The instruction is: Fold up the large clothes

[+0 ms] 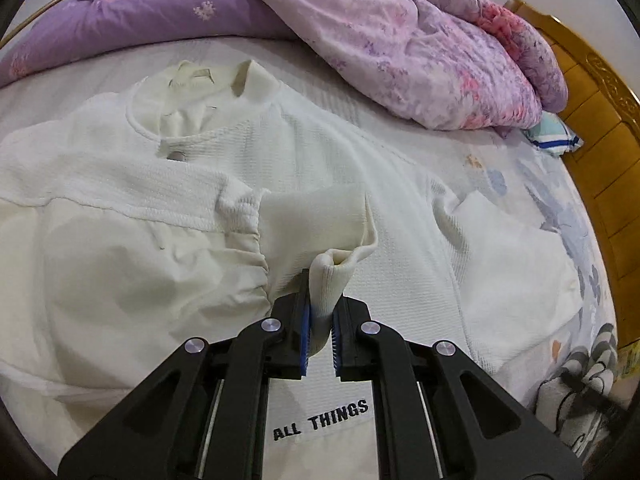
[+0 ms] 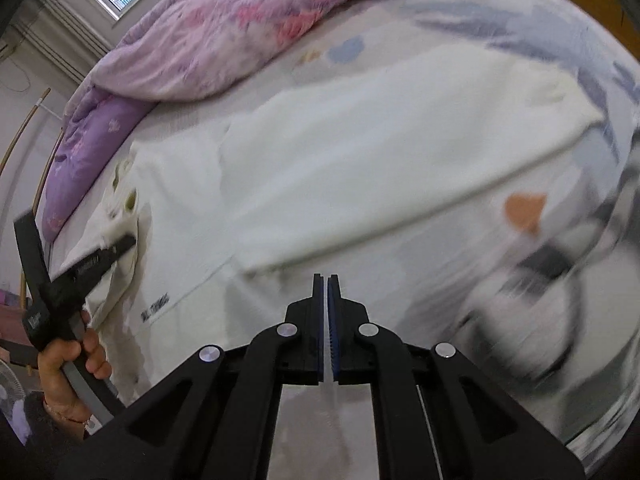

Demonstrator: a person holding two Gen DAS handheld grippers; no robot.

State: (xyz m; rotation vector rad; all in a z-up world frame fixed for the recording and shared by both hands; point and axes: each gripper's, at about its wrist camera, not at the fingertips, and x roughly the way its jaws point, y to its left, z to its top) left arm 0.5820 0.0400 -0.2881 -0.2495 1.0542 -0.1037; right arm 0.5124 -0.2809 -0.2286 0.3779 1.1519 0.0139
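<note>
A large white garment (image 1: 280,152) lies spread on the bed, collar toward the far side, with "ALL THINGS" lettering (image 1: 320,420) near its hem. One sleeve is laid across the body. My left gripper (image 1: 326,292) is shut on that sleeve's ribbed cuff (image 1: 340,264), which stands up in a pinched fold between the pads. The right wrist view is blurred. There the garment (image 2: 360,140) stretches across the bed, and my right gripper (image 2: 325,280) hovers over its lower part, shut with nothing between its fingers. At the far left of that view a hand (image 2: 68,364) holds the left gripper (image 2: 128,244) by the collar end.
A crumpled pink-purple quilt (image 1: 400,40) and a purple pillow (image 1: 140,12) lie along the far side of the bed. A wooden bed frame (image 1: 592,120) runs along the right, with a small blue-striped cushion (image 1: 554,136) beside it. The patterned sheet (image 1: 560,240) shows right of the garment.
</note>
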